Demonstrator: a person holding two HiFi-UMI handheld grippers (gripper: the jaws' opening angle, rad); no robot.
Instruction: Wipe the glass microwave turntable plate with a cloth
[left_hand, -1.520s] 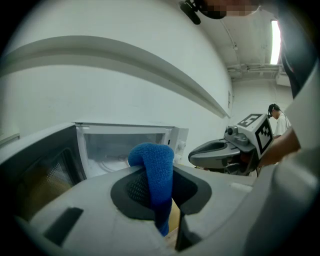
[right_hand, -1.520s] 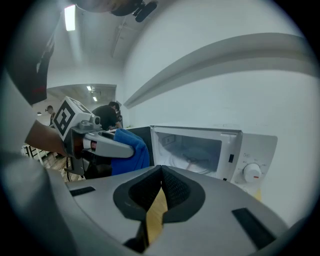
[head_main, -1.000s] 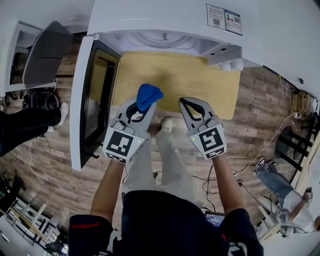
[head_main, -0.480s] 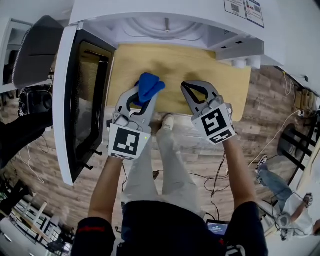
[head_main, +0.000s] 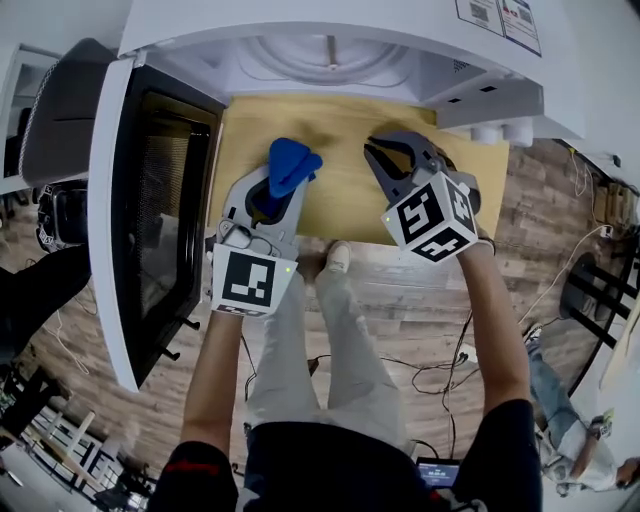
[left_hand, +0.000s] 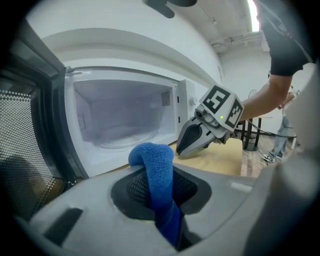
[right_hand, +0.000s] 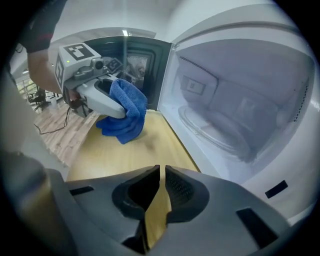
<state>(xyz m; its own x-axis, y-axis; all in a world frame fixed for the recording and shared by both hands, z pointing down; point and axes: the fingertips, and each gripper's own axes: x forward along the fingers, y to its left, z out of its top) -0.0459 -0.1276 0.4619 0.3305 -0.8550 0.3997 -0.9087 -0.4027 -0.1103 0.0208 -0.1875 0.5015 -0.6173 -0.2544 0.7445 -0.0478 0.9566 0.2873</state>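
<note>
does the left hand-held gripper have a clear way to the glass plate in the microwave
Probably yes: the door stands wide open, and nothing sits between the cloth in the left hand-held gripper and the glass plate inside. The right hand-held gripper is off to the side.

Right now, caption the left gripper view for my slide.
Blue cloth clamped in left gripper, facing open white microwave with glass turntable plate.

Microwave (head_main: 300, 20) on wooden table (head_main: 340, 200)
</note>
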